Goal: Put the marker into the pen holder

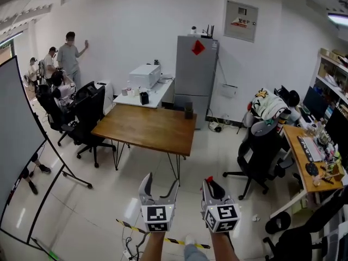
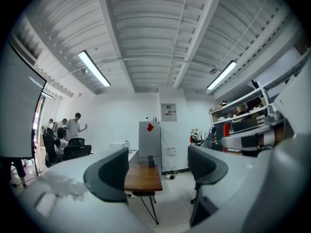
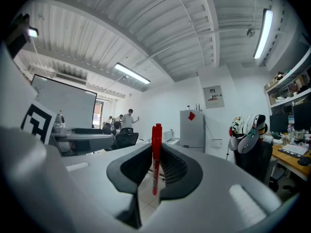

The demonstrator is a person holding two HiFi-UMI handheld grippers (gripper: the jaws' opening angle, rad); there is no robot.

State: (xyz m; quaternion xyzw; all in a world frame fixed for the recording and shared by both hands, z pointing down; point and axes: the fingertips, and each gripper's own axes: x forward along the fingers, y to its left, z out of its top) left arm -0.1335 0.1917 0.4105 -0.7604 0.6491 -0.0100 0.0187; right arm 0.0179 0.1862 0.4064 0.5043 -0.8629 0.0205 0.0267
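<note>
Clamping a red marker (image 3: 156,152) upright between its pads, the right gripper (image 1: 211,186) is closed tight on the barrel, and the marker's upper end rises above the jaws. The left gripper (image 1: 161,182), just beside it, has its jaws apart with nothing between them. Both hang over tiled floor (image 1: 217,151), well apart from the wooden worktop (image 1: 147,128) ahead. A small dark cup (image 1: 188,111) stands at the worktop's far right edge; it may be the pen holder, though it is too small to tell. Black chairs (image 1: 87,113) crowd the worktop's left side, and another chair (image 1: 260,151) sits off to its right. Behind the worktop are a grey fridge (image 1: 196,75) and a white printer (image 1: 144,75). A whiteboard (image 1: 16,129) stands on the left, and people (image 1: 69,53) are in the far left corner. A yellow-black strip (image 1: 179,241) crosses the floor beneath the grippers.
</note>
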